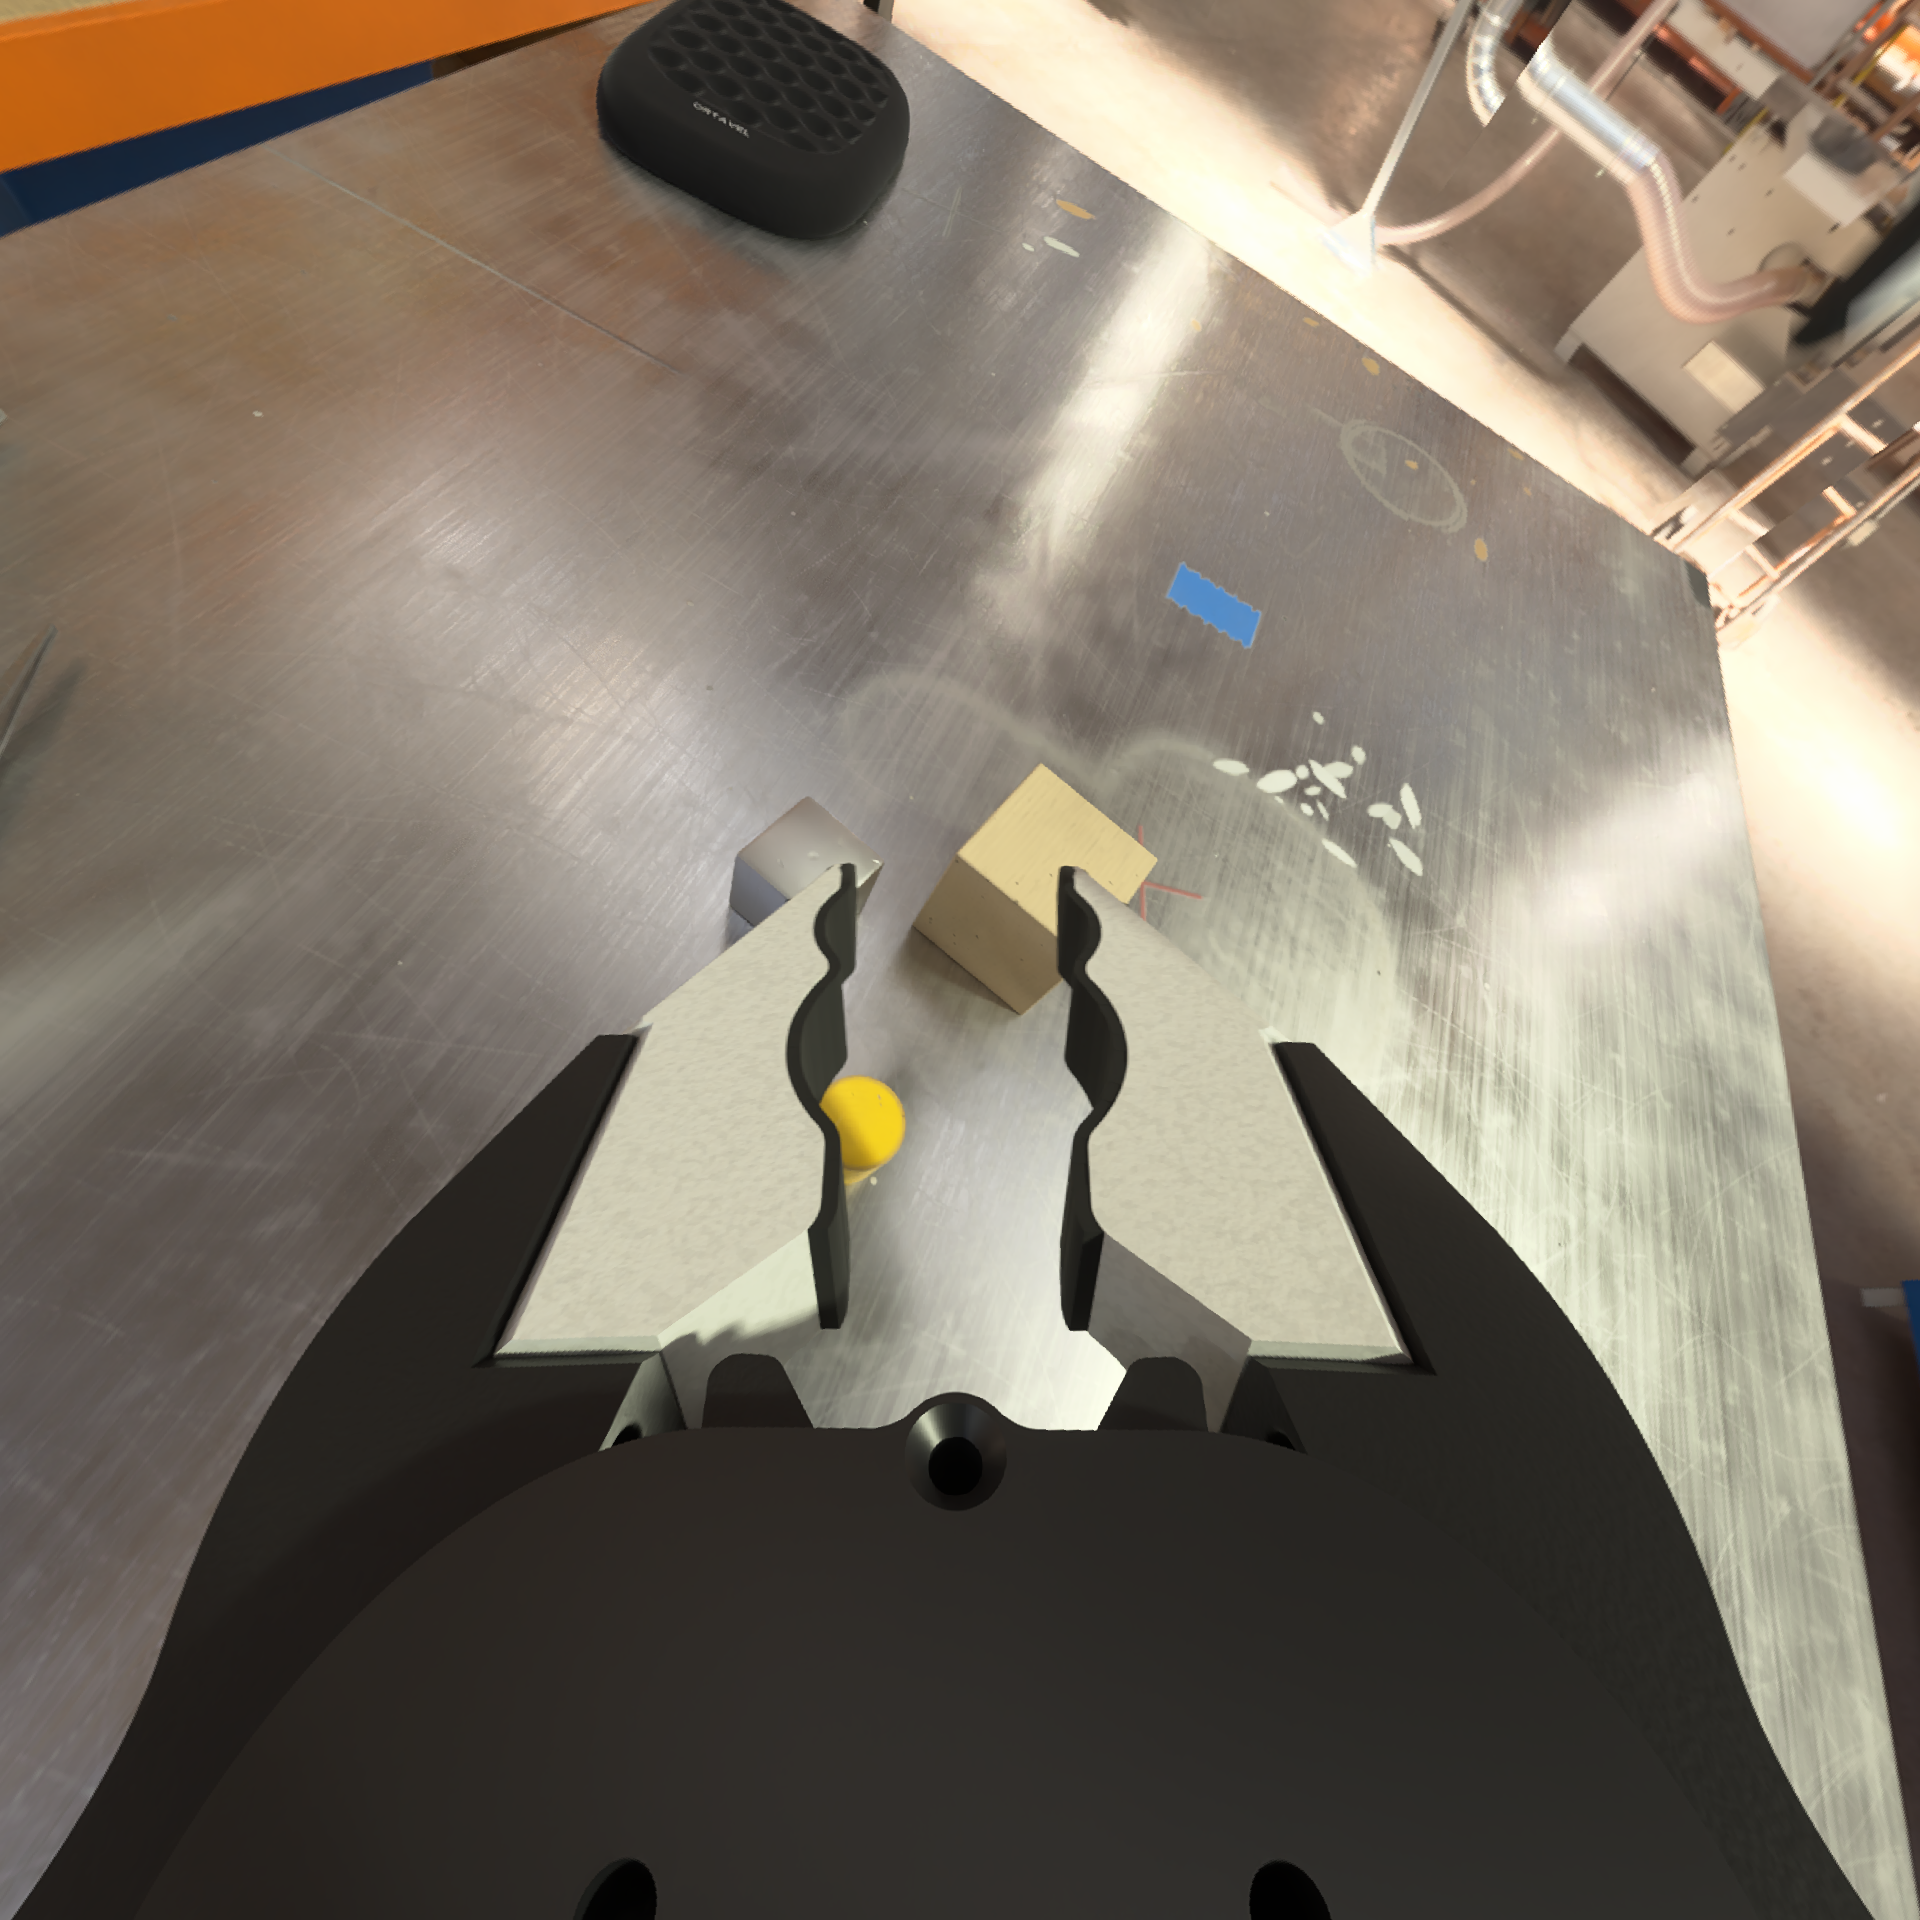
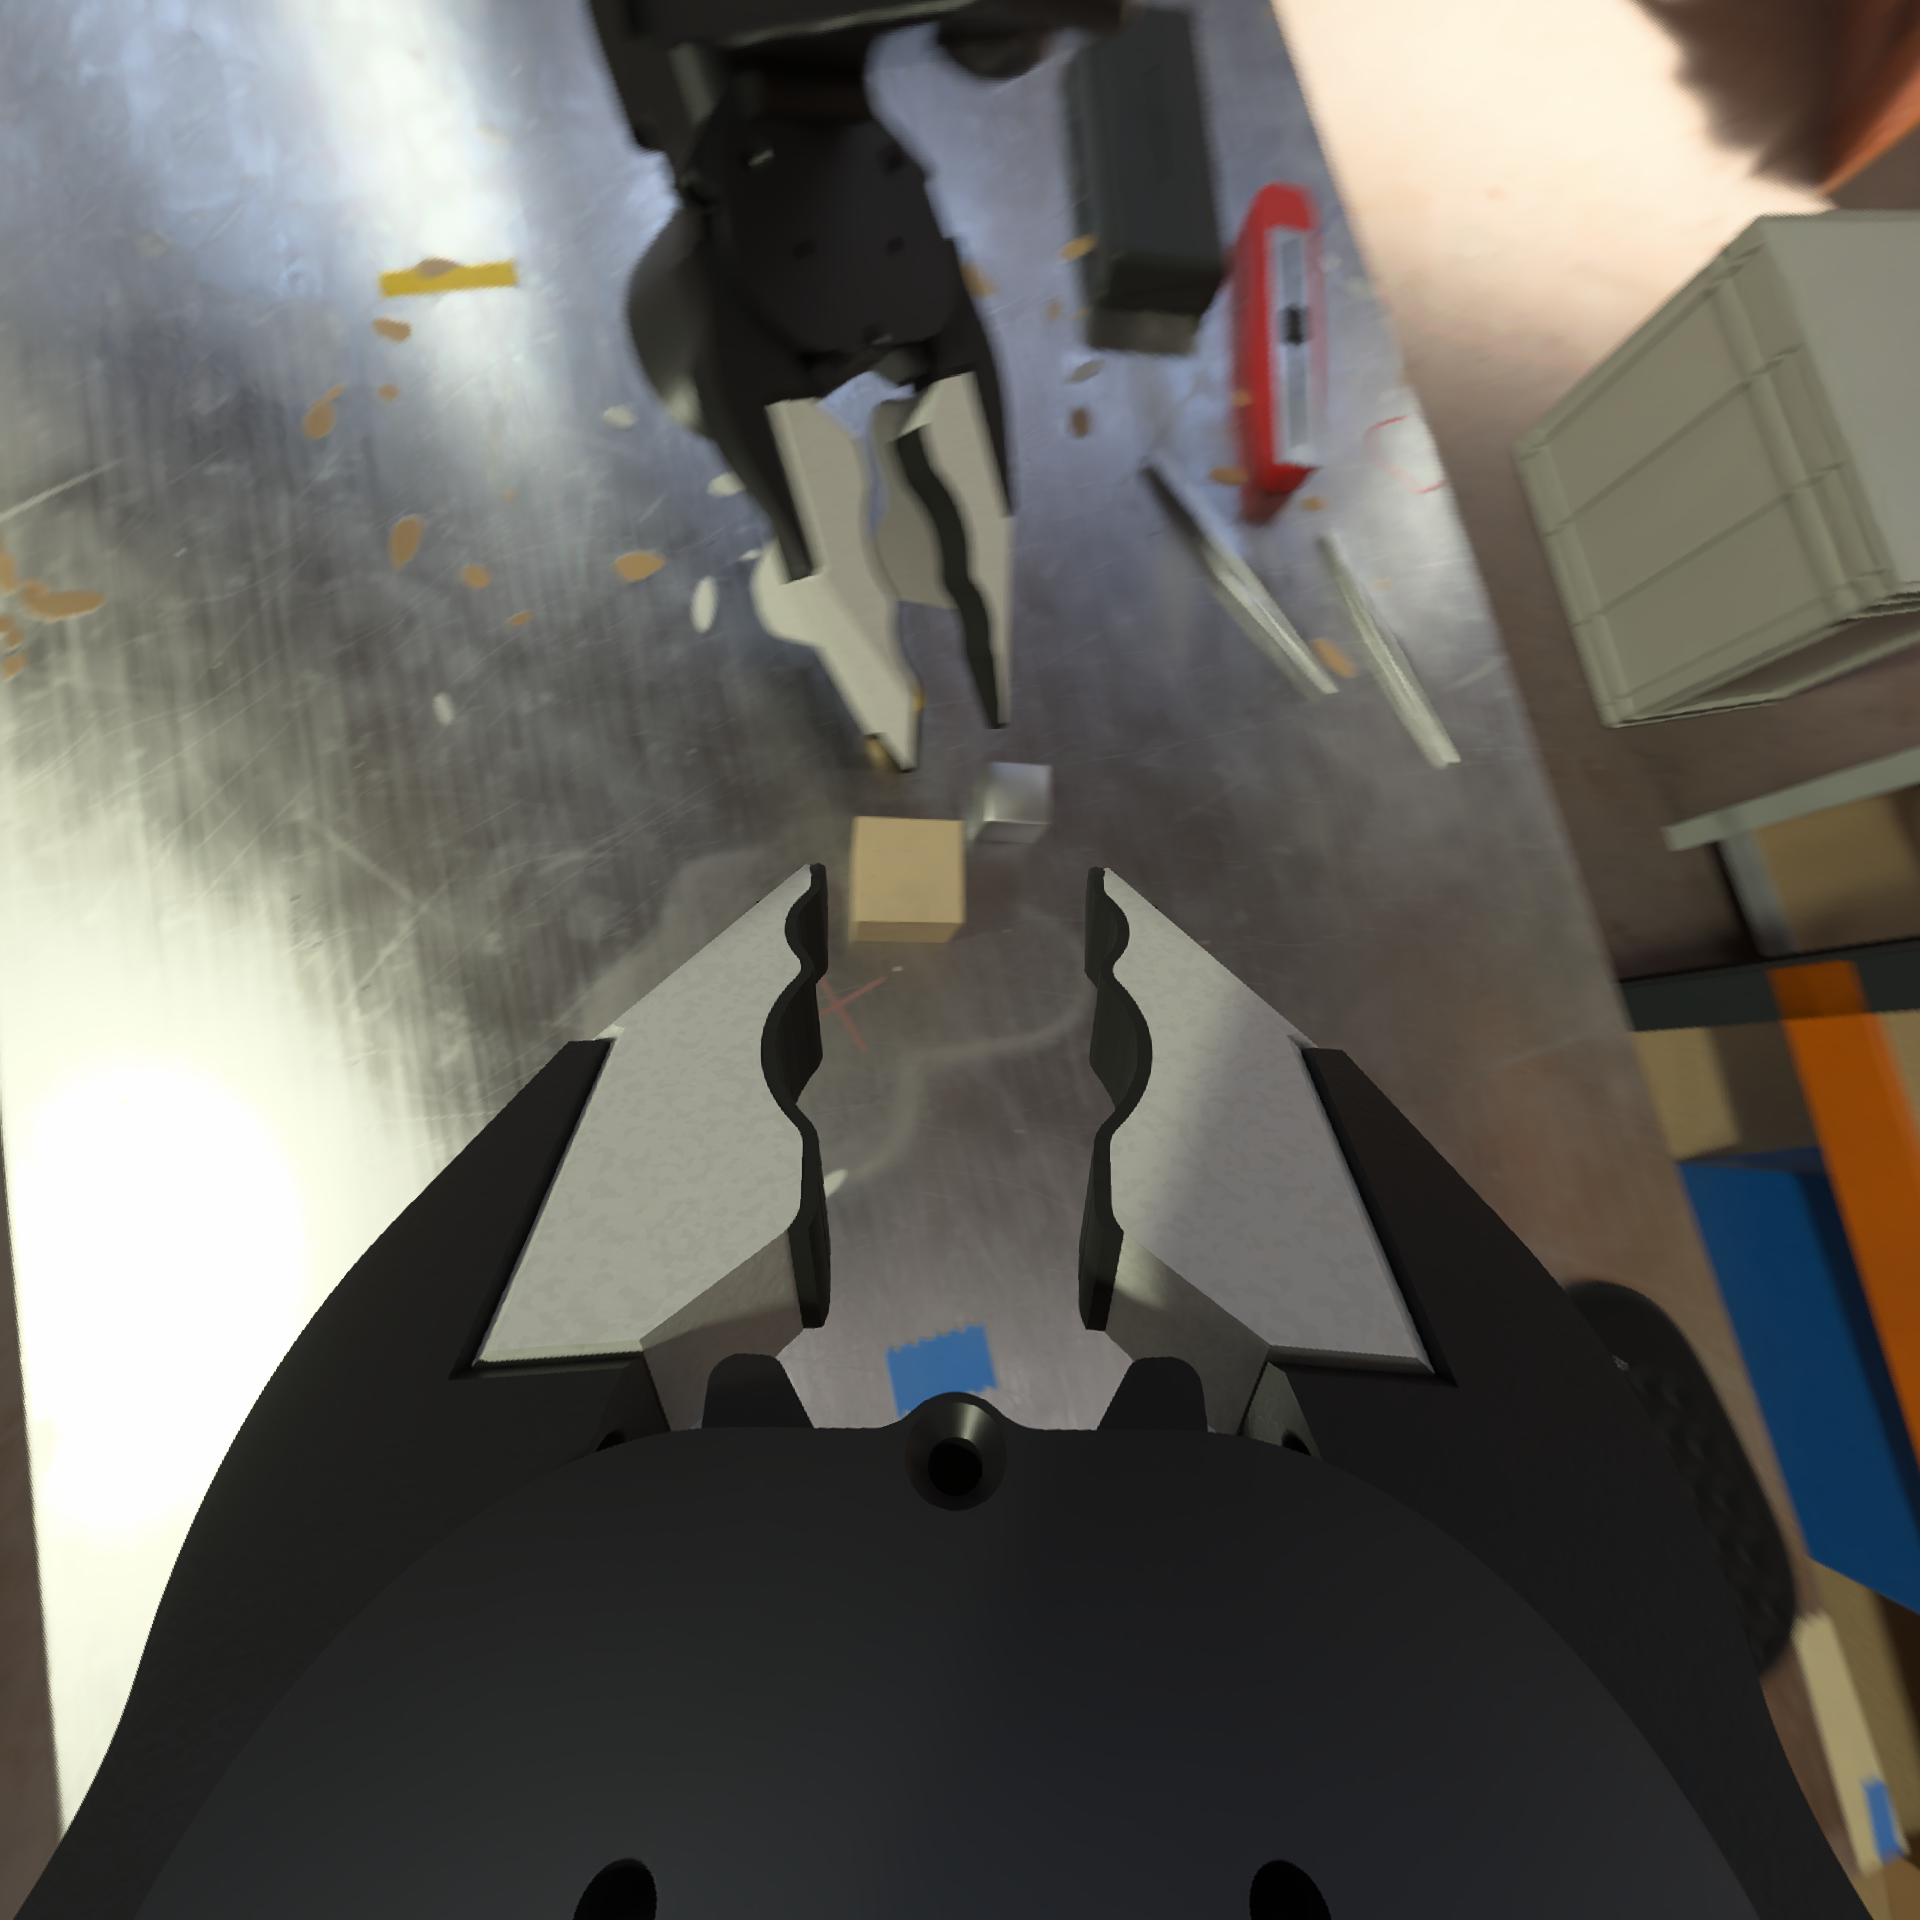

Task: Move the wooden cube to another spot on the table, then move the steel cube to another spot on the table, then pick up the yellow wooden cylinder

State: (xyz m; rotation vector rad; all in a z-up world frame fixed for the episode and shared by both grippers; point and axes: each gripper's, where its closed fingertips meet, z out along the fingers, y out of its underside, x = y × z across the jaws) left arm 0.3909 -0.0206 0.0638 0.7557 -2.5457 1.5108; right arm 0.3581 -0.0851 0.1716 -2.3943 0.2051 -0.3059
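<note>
The wooden cube (image 1: 1029, 883) sits on the metal table just beyond my left gripper's (image 1: 958, 883) right fingertip. The steel cube (image 1: 795, 857) sits beside it, partly behind the left fingertip. The yellow wooden cylinder (image 1: 868, 1122) stands below, between the open fingers, close to the left pad. In the right wrist view the wooden cube (image 2: 906, 878) and steel cube (image 2: 1013, 802) lie ahead of my open, empty right gripper (image 2: 951, 883). The left gripper (image 2: 940, 743) hangs above them there, with a sliver of the cylinder (image 2: 878, 748) at its tip.
A black perforated pad (image 1: 753, 114) lies at the table's far end. Blue tape (image 1: 1214, 603) is stuck on the table. A red tool (image 2: 1278, 353), a dark block (image 2: 1143, 177) and metal strips (image 2: 1382, 644) lie near the table's edge. A grey crate (image 2: 1735, 488) stands off the table.
</note>
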